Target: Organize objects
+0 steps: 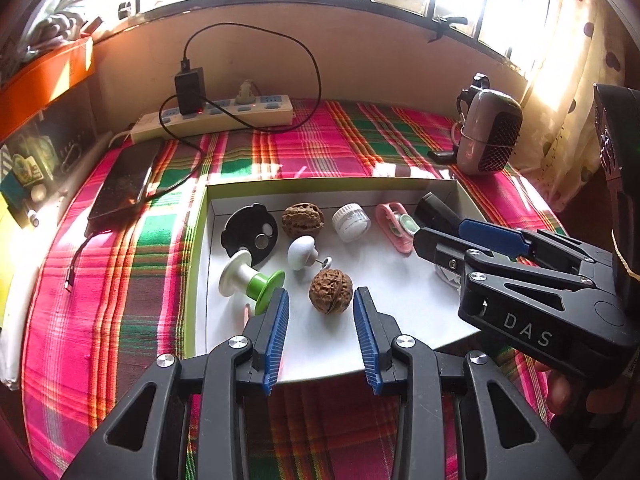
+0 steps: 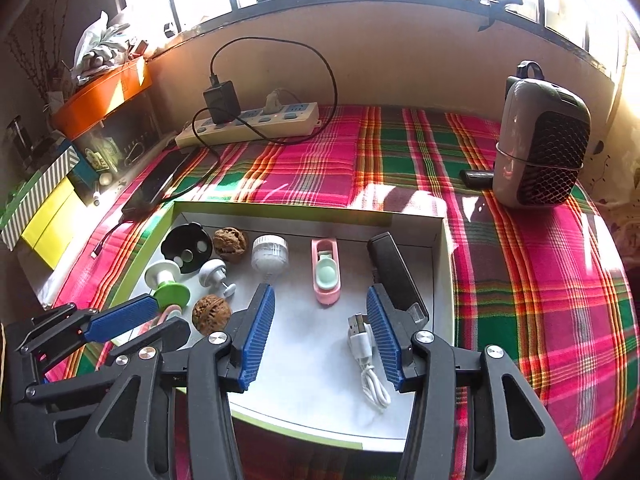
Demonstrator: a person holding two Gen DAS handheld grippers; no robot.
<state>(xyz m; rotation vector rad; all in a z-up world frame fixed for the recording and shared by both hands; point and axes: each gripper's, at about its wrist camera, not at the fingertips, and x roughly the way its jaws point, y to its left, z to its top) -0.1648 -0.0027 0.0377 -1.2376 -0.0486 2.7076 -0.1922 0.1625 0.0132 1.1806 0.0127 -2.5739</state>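
In the middle of both views sits a shallow white box [image 2: 440,248] with a green rim, on a pink and green plaid cloth [image 2: 520,280]. Pretty much everything is in it. Along the back wall, left to right: a black disc [image 2: 186,248], a walnut [image 2: 229,243], a small white jar [image 2: 270,254], a pink case [image 2: 326,270] with a pale green insert, and a black bar-shaped gadget [image 2: 394,272] against the right wall. In front of those there's a white and green spool [image 2: 168,280], a white knob [image 2: 214,274], a second walnut [image 2: 211,314] and a coiled white USB cable [image 2: 366,354].

The left gripper [image 1: 320,312] has its jaws apart, nothing clamped; in its view the second walnut lies just ahead of the gap, untouched. The right gripper [image 2: 320,320] is spread wide too, holding nothing, with the cable lying just inside its right finger.

Outside the box, near the top of the frame: a power strip [image 2: 256,122] with a black charger [image 2: 222,100] plugged in, a phone [image 2: 160,180] at left, and a small grey heater [image 2: 540,144] at right.
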